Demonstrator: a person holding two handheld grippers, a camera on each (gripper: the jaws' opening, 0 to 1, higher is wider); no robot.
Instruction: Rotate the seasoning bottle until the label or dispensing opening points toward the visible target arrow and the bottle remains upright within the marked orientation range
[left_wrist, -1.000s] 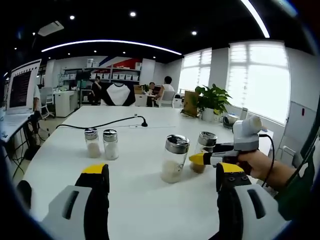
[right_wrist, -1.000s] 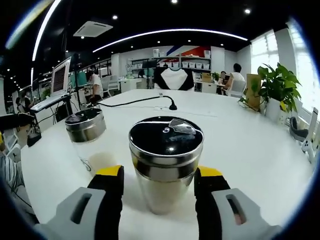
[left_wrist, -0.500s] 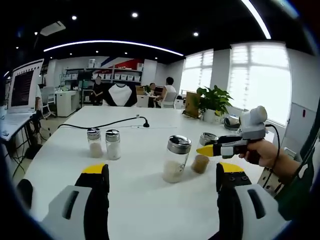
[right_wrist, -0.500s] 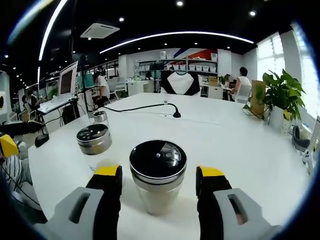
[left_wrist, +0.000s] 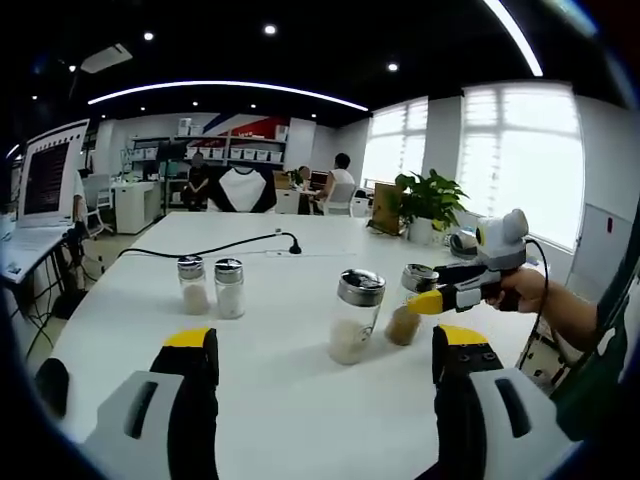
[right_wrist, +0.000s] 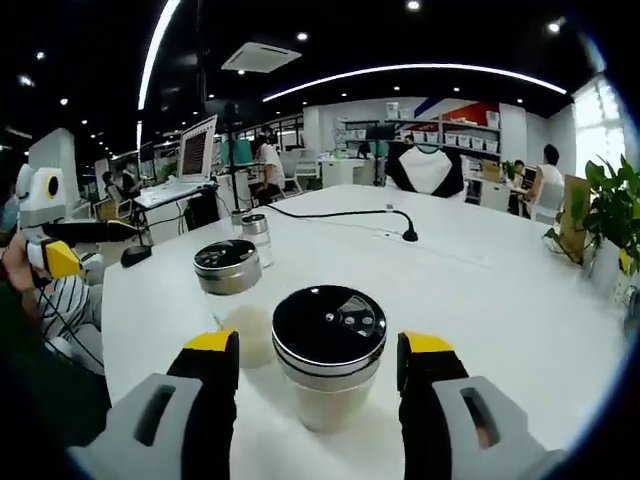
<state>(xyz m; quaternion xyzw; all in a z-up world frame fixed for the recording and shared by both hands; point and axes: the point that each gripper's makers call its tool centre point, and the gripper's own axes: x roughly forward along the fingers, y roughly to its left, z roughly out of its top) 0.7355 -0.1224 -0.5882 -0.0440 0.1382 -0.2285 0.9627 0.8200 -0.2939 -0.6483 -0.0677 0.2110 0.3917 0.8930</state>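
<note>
The seasoning bottle (right_wrist: 330, 365), clear glass with a black shaker lid, stands upright on the white table (right_wrist: 500, 300). It sits between the yellow-tipped jaws of my right gripper (right_wrist: 320, 345), which flank it with a narrow gap on the left side. From the left gripper view the same bottle (left_wrist: 405, 318) holds brown seasoning, and the right gripper (left_wrist: 428, 300), held in a hand, is at its upper half. My left gripper (left_wrist: 327, 342) is wide open over bare table, well short of the bottles.
A second glass bottle (left_wrist: 353, 318) with white contents stands just left of the brown one. Two small shakers (left_wrist: 210, 285) stand farther left. A black cable (left_wrist: 200, 248) crosses the table behind them. A potted plant (left_wrist: 425, 200) is at the far right edge.
The right gripper has risen along the bottle and swung its view leftward, and its jaws have spread slightly. The bottle stays upright in place. The left gripper has barely moved.
</note>
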